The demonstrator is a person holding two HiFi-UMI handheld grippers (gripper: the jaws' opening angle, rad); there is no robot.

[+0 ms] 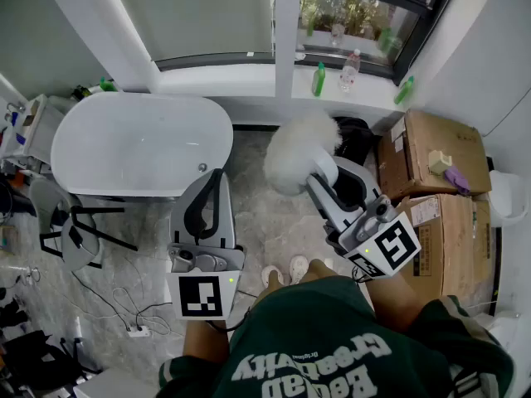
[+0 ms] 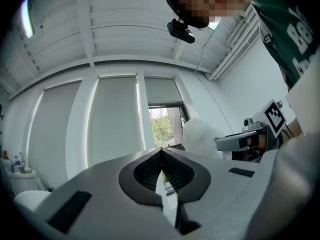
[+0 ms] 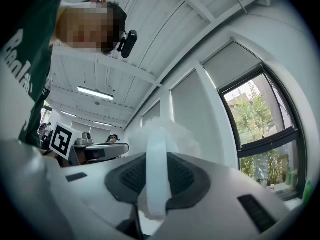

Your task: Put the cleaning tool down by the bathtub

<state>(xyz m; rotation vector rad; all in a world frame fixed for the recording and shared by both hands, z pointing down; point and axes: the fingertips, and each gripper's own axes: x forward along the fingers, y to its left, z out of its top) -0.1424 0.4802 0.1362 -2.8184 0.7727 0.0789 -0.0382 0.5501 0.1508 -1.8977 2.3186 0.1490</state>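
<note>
The right tongs [image 1: 325, 177] are clamped on the fluffy white cleaning tool [image 1: 294, 149], right of the bathtub [image 1: 133, 148]. The left tongs [image 1: 213, 177] are closed together, just beside the bathtub.

Bathtub [image 1: 141, 143] noted as smooth, glossy white; acrylic or enamel cannot be told. Cleaning tool [image 1: 300, 152] is seen with a fluffy, fibrous white head, matt; its handle [image 3: 156, 194] is read as smooth white plastic with a slight sheen. Left gripper [image 2: 161, 149] and right gripper [image 3: 156, 156] are cased in matt grey plastic, the pads [image 2: 147, 171] faced with a black, ribbed, rubber-like material. Floor [image 1: 265, 222] is laid in veined, stone-look tile, faintly shiny. Boxes [image 1: 431, 152] are of matt brown cardboard. Sweatshirt [image 1: 323, 338] is green knit cloth, white-printed.
</note>
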